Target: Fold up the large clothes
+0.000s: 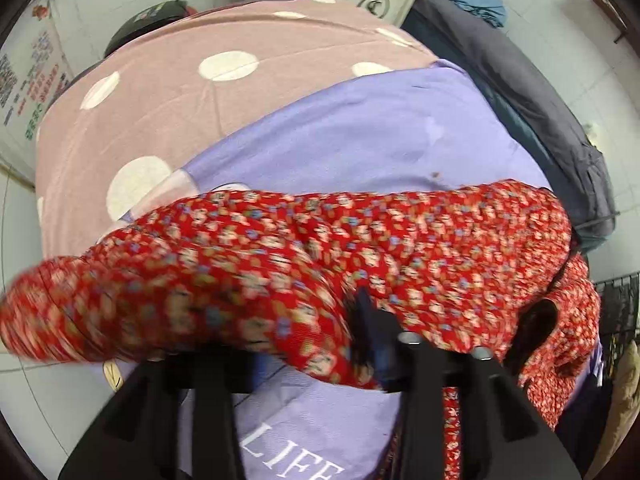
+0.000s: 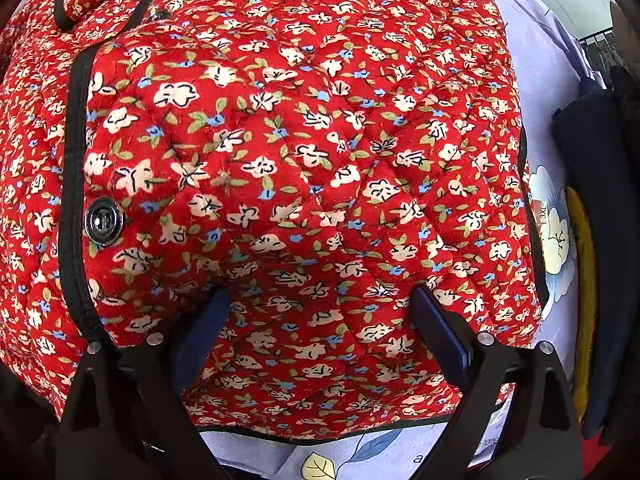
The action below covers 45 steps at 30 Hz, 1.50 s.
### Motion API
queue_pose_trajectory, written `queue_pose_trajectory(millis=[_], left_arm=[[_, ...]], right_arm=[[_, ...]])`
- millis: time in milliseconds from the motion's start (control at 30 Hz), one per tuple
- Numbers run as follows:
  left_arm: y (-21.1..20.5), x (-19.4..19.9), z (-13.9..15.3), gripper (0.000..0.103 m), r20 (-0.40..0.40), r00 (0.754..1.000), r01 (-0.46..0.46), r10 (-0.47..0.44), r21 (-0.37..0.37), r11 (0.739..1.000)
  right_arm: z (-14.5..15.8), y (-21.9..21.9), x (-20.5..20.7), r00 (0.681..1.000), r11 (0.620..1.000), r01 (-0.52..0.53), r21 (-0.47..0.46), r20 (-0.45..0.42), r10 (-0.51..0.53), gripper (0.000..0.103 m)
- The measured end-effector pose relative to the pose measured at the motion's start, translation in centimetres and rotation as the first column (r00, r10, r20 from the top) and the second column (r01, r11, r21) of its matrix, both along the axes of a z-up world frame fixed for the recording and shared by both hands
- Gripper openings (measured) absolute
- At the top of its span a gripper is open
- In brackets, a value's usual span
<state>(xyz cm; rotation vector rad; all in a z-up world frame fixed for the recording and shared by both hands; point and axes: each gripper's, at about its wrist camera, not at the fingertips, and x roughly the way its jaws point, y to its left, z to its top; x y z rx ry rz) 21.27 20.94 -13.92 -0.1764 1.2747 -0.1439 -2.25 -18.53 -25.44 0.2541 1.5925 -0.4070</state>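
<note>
We work a red floral quilted jacket (image 2: pixel 304 168) spread over the lavender sheet (image 1: pixel 360 140) on the bed — the fold will go best, we judge, if the raised sleeve (image 1: pixel 224 276) is carried flat across the body and smoothed before release. Our left gripper (image 1: pixel 304 356) pinches that sleeve, its fingers buried in cloth, so their gap is hidden. Our right gripper (image 2: pixel 320 312) sits with jaws spread wide, the 2 fingertips (image 2: pixel 434 316) pressing the jacket's front panel beside the black button (image 2: pixel 105 221) — gripping nothing
</note>
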Motion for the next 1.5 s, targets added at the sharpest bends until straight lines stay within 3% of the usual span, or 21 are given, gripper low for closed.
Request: queue_pose_trajectory(millis=[167, 233, 400, 567, 733, 933, 1100, 1267, 1400, 1500], left_arm=[[-1.0, -0.7, 0.5, 0.061, -0.007, 1.000, 0.002, -0.002, 0.020, 1.000], [-0.8, -2.1, 0.9, 0.075, -0.001, 1.000, -0.006, 0.006, -0.006, 1.000], [-3.1, -5.9, 2.7, 0.083, 0.074, 0.992, 0.102, -0.106, 0.056, 0.993], [-6.5, -8.9, 3.2, 0.084, 0.083, 0.964, 0.246, -0.251, 0.067, 0.967], [-8.9, -10.4, 2.2, 0.084, 0.069, 0.940, 0.331, -0.335, 0.067, 0.941], [-11.6, -9.0, 2.2, 0.084, 0.087, 0.914, 0.388, -0.397, 0.099, 0.916], [-14.0, -6.3, 2.5, 0.084, 0.086, 0.901, 0.423, -0.425, 0.043, 0.905], [-17.9, -5.3, 0.5, 0.084, 0.036, 0.863, 0.504, -0.505, 0.021, 0.863], [-21.3, -5.1, -1.3, 0.084, 0.019, 0.837, 0.547, -0.547, 0.020, 0.837], [-23.9, -5.2, -2.5, 0.084, 0.023, 0.807, 0.588, -0.590, 0.066, 0.806]], right_arm=[[-0.1, 0.1, -0.6, 1.000, 1.000, 0.012, 0.002, 0.002, -0.012, 0.091], [0.3, 0.5, -1.1, 1.000, 1.000, 0.017, 0.003, 0.001, -0.017, 0.091], [1.3, 0.3, -0.9, 1.000, 1.000, 0.025, 0.011, -0.010, -0.025, 0.091], [3.1, -0.3, -0.5, 1.000, 1.000, 0.020, 0.008, 0.006, -0.020, 0.091], [5.3, -1.6, -0.3, 0.999, 0.999, 0.032, -0.011, 0.035, -0.031, 0.091], [8.6, -6.8, 1.5, 0.963, 0.985, 0.172, 0.031, 0.204, -0.175, 0.091], [10.3, -11.0, 5.4, 0.924, 0.972, 0.227, 0.060, 0.302, -0.235, 0.091], [10.8, -13.5, 8.8, 0.881, 0.947, 0.291, 0.134, 0.348, -0.320, 0.091], [10.7, -12.8, 10.5, 0.882, 0.945, 0.295, 0.139, 0.341, -0.325, 0.091], [10.0, -11.1, 10.3, 0.885, 0.948, 0.288, 0.137, 0.340, -0.318, 0.091]])
